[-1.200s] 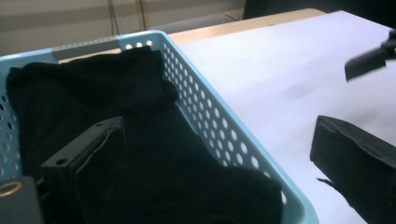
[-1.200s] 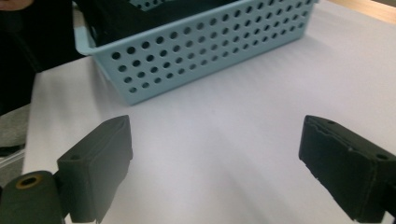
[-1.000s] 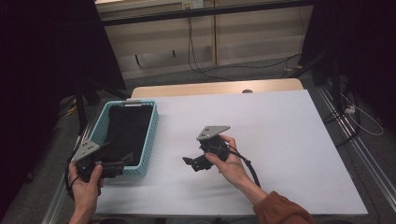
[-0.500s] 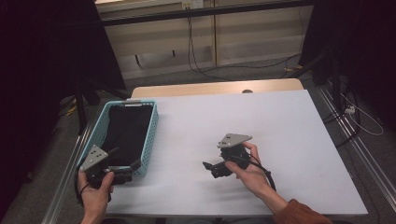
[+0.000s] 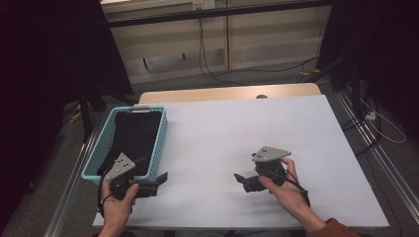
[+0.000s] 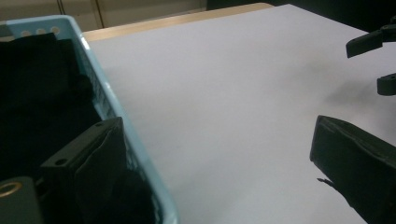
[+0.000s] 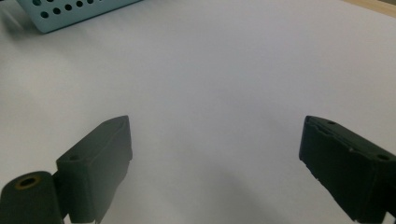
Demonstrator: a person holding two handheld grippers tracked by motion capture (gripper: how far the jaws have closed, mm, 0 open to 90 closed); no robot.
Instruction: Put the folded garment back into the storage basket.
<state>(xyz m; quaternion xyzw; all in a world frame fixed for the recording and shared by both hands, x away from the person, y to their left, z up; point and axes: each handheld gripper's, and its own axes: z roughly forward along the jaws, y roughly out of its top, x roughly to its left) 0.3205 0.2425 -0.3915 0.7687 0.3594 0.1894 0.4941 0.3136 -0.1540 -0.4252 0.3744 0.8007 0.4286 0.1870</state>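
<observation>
A light-blue perforated basket [image 5: 161,136] stands at the table's left, and a black cloth [image 5: 132,134] lies in it. My left gripper [image 5: 154,171] is held at the basket's near right corner and is open. In the left gripper view, one of its jaws hangs over the basket rim [image 6: 108,100] and the black cloth [image 6: 37,93], while the other is over bare table. My right gripper [image 5: 240,180] is open and held low over the white table [image 5: 247,123], right of centre near the front. Nothing lies between the right gripper's [image 7: 217,140] jaws.
The basket's corner [image 7: 70,11] shows far off in the right gripper view. The right gripper's fingertips [image 6: 369,42] appear at the upper right of the left gripper view. A wooden strip [image 5: 227,93] borders the table's far edge. Cables lie on the floor beyond.
Both grippers have come back toward the table's near edge. The right one drifted right and away from the basket. The left one slid right to the basket's near corner.
</observation>
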